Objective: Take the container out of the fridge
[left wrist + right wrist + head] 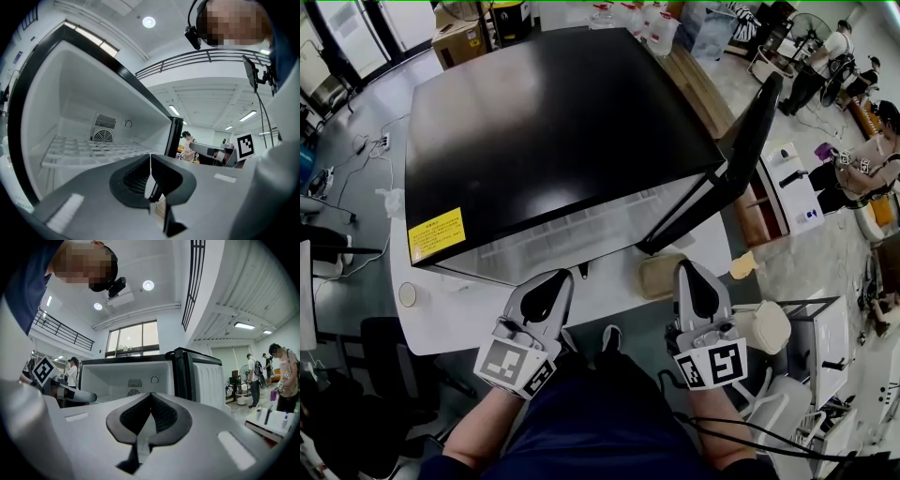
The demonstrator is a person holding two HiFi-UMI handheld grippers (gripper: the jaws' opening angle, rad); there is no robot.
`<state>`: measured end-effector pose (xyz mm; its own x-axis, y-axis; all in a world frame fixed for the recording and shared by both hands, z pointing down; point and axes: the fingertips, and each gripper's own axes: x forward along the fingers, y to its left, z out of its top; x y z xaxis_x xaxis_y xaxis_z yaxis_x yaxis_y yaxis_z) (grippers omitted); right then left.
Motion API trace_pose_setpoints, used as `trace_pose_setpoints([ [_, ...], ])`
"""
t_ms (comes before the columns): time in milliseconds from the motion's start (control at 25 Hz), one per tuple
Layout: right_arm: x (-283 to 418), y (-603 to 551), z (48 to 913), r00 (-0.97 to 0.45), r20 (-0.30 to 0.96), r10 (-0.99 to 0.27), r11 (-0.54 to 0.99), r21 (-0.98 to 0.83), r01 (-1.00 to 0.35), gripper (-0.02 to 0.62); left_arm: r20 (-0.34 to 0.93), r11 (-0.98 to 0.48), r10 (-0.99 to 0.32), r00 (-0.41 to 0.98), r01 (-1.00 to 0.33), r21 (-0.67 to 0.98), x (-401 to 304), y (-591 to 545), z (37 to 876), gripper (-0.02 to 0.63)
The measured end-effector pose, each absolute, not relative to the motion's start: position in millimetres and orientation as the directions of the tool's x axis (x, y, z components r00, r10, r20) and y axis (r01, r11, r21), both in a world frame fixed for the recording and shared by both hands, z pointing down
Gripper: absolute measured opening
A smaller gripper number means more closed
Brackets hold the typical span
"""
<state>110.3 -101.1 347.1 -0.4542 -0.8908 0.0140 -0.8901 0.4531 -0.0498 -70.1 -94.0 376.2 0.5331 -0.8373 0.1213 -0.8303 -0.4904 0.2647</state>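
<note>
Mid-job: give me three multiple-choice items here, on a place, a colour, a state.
1. The open fridge door stands at the person's: A left; B right; C back.
2. The label on the fridge is: A yellow; B red; C blue.
3. The left gripper and right gripper are: A open; B shut on a container; C shut, empty.
Answers: B, swung out rightward in the head view; A, yellow at the near left corner; C, jaws meet with nothing between.

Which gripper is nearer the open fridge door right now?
Right. The right gripper hovers just below the door, near its bottom edge; the left gripper is further left, in front of the fridge opening.
</note>
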Motion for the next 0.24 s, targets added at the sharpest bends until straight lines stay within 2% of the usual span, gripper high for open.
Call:
trace_pose_setpoints([
  [240,111.7,-101.2,345.7,-0.455,0.01,-0.89,0.454,-0.05,-0.889,0.008,0.126,-0.491,-0.835,0.535,-0.829,0.268,-67.2,-93.7,378.1,0.006],
])
